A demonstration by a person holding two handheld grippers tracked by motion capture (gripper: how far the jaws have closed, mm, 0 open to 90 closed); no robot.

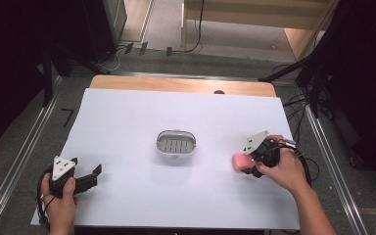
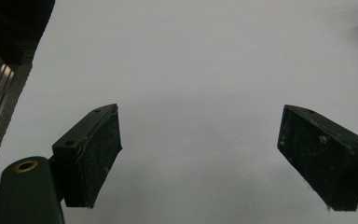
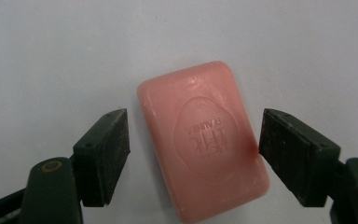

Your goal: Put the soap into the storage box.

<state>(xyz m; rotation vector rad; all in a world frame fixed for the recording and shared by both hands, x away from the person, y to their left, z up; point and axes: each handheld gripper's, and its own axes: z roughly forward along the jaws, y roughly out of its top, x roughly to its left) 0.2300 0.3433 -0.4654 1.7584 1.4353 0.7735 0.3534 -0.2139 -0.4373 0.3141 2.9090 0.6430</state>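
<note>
Pink soap bar (image 3: 203, 140) sits between right tongs (image 3: 193, 156), jaws apart, not gripping; centre, then squeeze evenly. Left tongs (image 2: 200, 158) apart, empty.

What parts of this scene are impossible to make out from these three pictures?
- Embossed lettering on the pink soap bar: right gripper view, too shallow and blurred to read.
- Soap's near end: cut off by that view's bottom edge.
- Soap in the high view: partly covered by the right gripper.
- White slotted soap dish: too small to show its depth.
</note>
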